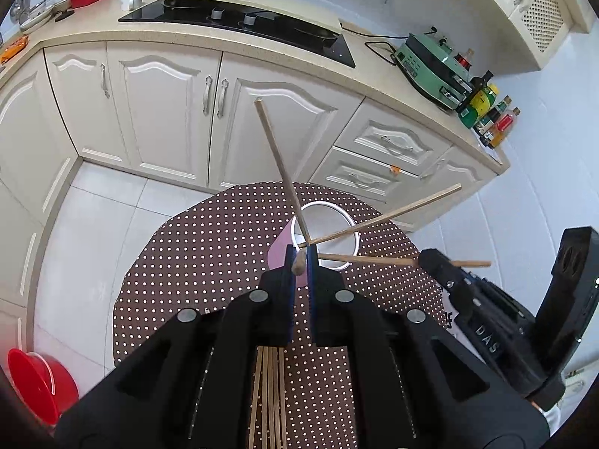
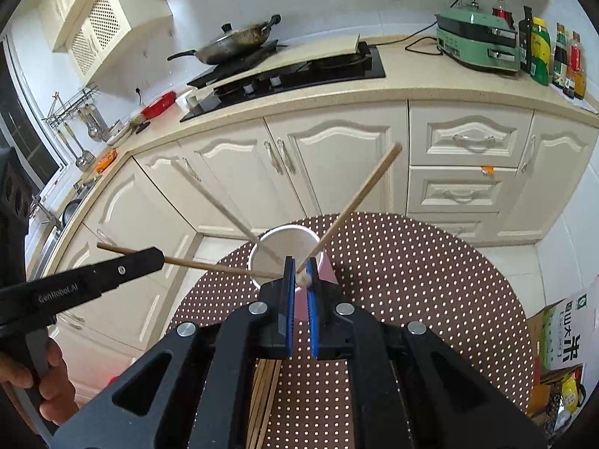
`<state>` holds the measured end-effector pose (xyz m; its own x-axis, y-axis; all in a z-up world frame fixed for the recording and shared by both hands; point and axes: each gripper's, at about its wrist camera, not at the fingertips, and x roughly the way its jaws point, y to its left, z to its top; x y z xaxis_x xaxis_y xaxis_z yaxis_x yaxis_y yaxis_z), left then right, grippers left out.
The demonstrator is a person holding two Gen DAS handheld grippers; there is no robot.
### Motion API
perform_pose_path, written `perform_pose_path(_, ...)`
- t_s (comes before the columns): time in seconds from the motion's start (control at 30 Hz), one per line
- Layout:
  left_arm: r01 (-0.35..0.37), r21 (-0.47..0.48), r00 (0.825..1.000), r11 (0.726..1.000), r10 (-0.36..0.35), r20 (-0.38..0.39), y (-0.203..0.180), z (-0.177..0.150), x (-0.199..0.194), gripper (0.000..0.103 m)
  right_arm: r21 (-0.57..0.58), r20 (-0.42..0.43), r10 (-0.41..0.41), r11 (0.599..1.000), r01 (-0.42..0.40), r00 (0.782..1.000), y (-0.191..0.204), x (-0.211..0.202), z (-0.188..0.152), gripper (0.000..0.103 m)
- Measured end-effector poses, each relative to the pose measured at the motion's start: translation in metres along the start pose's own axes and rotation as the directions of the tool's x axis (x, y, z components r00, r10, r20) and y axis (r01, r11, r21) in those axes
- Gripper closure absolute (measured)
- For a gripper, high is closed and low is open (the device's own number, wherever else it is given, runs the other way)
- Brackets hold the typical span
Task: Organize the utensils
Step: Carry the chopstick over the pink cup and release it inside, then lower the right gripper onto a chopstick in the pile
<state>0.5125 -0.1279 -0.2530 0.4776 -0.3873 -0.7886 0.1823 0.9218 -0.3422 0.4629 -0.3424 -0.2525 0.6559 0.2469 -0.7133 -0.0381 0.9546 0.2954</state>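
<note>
A pink cup (image 1: 325, 232) with a white inside stands on the round dotted table (image 1: 209, 247); it also shows in the right wrist view (image 2: 284, 254). My left gripper (image 1: 299, 262) is shut on a wooden chopstick (image 1: 280, 172) that points up and away over the cup. My right gripper (image 2: 300, 275) is shut on another chopstick (image 2: 355, 202), its lower end at the cup's rim. The right gripper shows in the left view (image 1: 449, 273) and the left gripper in the right view (image 2: 112, 269). A third chopstick (image 2: 232, 220) leans in the cup. Several chopsticks (image 1: 267, 393) lie on the table below the grippers.
Cream kitchen cabinets (image 1: 168, 112) and a counter with a black hob (image 1: 243, 22) stand behind the table. A green appliance (image 2: 479, 41) and bottles (image 2: 554, 56) sit on the counter. A red basin (image 1: 37, 385) is on the floor at left. A rice bag (image 2: 561, 348) stands at right.
</note>
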Motion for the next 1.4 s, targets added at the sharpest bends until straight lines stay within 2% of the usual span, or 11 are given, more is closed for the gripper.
perform_pose_path(0.2, -0.01, 0.001, 1.0, 1.0, 0.01, -0.028, 0.0, -0.003, 0.001, 0.095, 0.025, -0.037, 0.01, 1.0, -0.009, 0.999, -0.003, 0.004, -0.005, 0.095)
perform_pose_path(0.23, -0.012, 0.002, 0.999, 1.0, 0.012, -0.03, -0.001, -0.004, 0.0, 0.093, 0.029, -0.037, 0.015, 0.999, -0.014, 0.999, -0.002, 0.003, -0.006, 0.095)
perform_pose_path(0.3, -0.013, -0.001, 0.999, 1.0, 0.013, -0.034, 0.0, -0.006, -0.002, 0.084, 0.035, -0.036, 0.02, 0.999, -0.018, 0.999, -0.002, 0.001, -0.007, 0.095)
perform_pose_path(0.33, -0.015, -0.001, 0.999, 1.0, 0.015, -0.033, 0.001, -0.007, -0.003, 0.071, 0.036, -0.035, 0.022, 0.999, -0.02, 0.999, -0.002, 0.0, -0.007, 0.095)
perform_pose_path(0.37, -0.016, -0.002, 0.999, 1.0, 0.016, -0.029, 0.001, -0.008, -0.004, 0.053, 0.039, -0.034, 0.024, 0.999, -0.023, 0.999, -0.002, -0.002, -0.007, 0.094)
perform_pose_path(0.4, -0.017, -0.003, 1.0, 1.0, 0.017, -0.015, 0.001, -0.01, -0.008, 0.051, 0.045, -0.033, 0.026, 0.999, -0.025, 0.999, -0.002, -0.004, -0.008, 0.093)
perform_pose_path(0.67, -0.018, -0.024, 1.0, 1.0, 0.018, -0.001, 0.011, -0.022, -0.023, 0.051, 0.084, -0.009, 0.026, 0.996, -0.025, 1.0, -0.003, -0.021, -0.013, 0.085)
perform_pose_path(0.93, -0.041, -0.07, 0.999, 0.997, 0.04, -0.012, 0.039, -0.04, -0.031, 0.051, 0.089, -0.016, 0.028, 0.996, -0.027, 0.999, -0.001, -0.028, -0.028, 0.085)
perform_pose_path(1.13, -0.092, -0.108, 0.993, 0.99, 0.083, -0.084, 0.068, -0.064, -0.013, 0.051, 0.081, -0.076, 0.031, 0.996, -0.025, 0.997, 0.001, -0.017, -0.05, 0.083)
perform_pose_path(1.4, -0.147, -0.097, 0.968, 0.984, 0.124, -0.218, 0.081, -0.091, 0.034, 0.051, 0.06, -0.205, 0.047, 0.998, -0.036, 0.978, 0.008, 0.02, -0.076, 0.083)
